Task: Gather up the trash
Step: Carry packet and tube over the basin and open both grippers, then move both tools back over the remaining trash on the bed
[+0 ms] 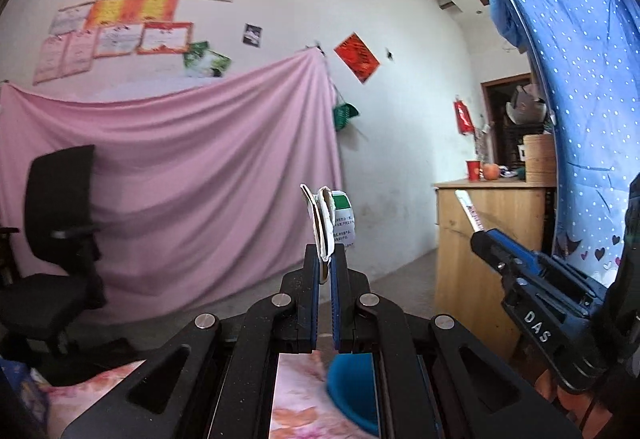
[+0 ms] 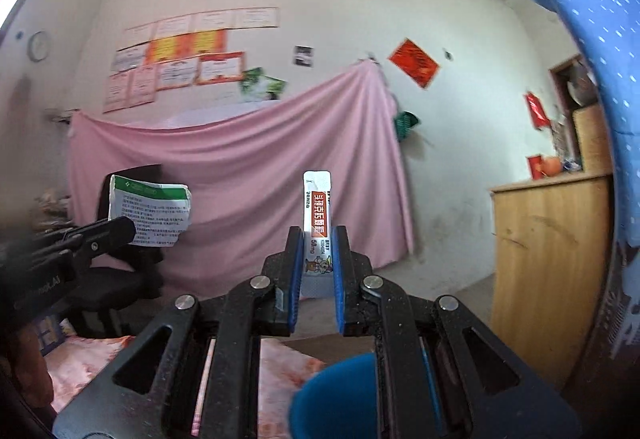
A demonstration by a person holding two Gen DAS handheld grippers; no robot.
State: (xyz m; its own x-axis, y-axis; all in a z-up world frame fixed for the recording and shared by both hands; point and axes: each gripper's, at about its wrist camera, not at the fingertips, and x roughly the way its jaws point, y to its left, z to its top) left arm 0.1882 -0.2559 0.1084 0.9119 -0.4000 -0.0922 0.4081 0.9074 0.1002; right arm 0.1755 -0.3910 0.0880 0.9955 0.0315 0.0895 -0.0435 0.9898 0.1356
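place: lived-in home room | evidence: pink draped wall sheet [image 1: 172, 167], paper certificates on white wall [image 1: 132, 23], light wooden cabinet [image 1: 488, 239], black office chair [image 1: 60, 239]

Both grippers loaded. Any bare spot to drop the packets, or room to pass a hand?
Bare wood on the cabinet top, left of the red cup and orange fruit; its right end is crowded. Open floor between pink sheet and cabinet. Below the grippers, flowered cloth beside the blue bowl.

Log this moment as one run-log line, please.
left gripper: shut on green-and-white torn paper packet | right gripper: shut on white sachet with red label | blue round container: below grippers
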